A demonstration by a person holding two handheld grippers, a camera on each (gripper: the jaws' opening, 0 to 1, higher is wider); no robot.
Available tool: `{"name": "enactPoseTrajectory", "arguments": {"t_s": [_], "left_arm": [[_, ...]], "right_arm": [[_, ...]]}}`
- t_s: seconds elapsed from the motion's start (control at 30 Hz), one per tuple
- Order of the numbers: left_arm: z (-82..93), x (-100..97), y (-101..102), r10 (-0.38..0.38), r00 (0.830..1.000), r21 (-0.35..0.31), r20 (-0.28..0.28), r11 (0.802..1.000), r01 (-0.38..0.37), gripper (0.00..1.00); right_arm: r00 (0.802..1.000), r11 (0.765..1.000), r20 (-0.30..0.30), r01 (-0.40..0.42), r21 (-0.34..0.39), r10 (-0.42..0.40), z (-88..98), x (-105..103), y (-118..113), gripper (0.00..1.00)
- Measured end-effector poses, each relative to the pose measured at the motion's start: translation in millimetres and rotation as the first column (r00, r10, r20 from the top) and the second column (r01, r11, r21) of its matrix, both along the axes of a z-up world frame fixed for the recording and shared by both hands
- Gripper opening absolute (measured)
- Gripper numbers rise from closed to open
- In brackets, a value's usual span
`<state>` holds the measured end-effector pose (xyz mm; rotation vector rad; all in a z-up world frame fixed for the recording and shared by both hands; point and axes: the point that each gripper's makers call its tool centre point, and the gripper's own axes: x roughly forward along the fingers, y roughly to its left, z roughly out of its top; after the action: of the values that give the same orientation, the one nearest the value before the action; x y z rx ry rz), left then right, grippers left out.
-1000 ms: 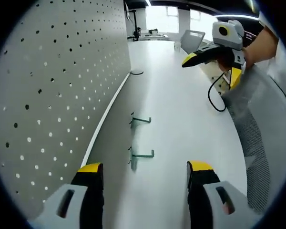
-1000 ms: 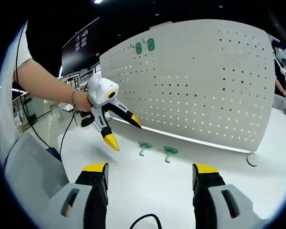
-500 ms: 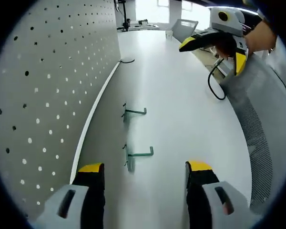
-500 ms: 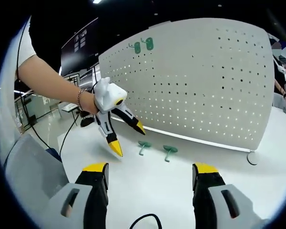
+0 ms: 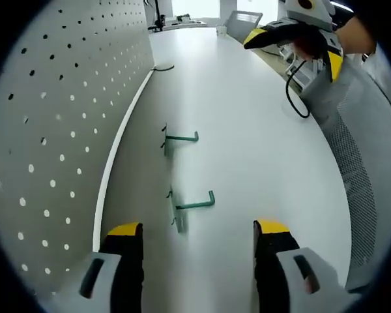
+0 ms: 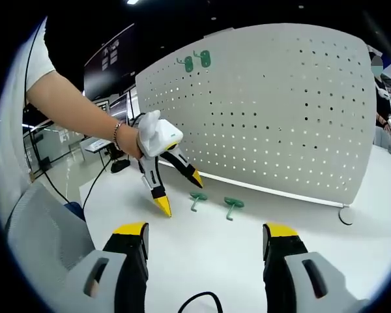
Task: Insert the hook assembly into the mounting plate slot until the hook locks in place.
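On the bench [image 6: 202, 248], two green hooks [image 6: 229, 207] lie; left hand-held gripper [image 6: 180, 190] hovers beside them, tilted downward, jaws apart; right hand-held gripper [image 6: 205, 244] likewise spread, empty.

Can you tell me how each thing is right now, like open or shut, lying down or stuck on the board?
Left gripper: open, empty, above the table near the hooks.
Right gripper: open, empty.
Near hook: lying on the table, loose.
Far hook: lying on the table, loose.
Pegboard: standing upright, two green hooks already mounted near its top.
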<state>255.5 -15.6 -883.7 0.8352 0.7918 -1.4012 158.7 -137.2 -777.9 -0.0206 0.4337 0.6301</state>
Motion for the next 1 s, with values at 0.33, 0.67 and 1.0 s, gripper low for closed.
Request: {"name": "enactPoseTrajectory", "arguments": {"t_s": [0.33, 0.67, 1.0], "left_arm": [[-1.0, -0.6, -3, -0.007, 1.0, 0.016, -0.026, 1.0, 0.007, 0.68], [2.0, 7.0, -4, 0.028, 0.999, 0.009, -0.027, 1.0, -0.028, 0.52], [3.1, 17.2, -3, 0.113, 0.993, -0.009, -0.023, 0.994, -0.113, 0.3]], "right_arm": [[1.0, 1.0, 0.002, 0.009, 0.008, -0.009, 0.8, 1, -2, 0.68], [1.0, 0.999, 0.007, 0.015, 0.03, -0.015, 4.4, 2, -1, 0.68], [1.0, 0.999, 0.007, 0.02, 0.045, -0.02, 7.2, 2, -1, 0.67]]}}
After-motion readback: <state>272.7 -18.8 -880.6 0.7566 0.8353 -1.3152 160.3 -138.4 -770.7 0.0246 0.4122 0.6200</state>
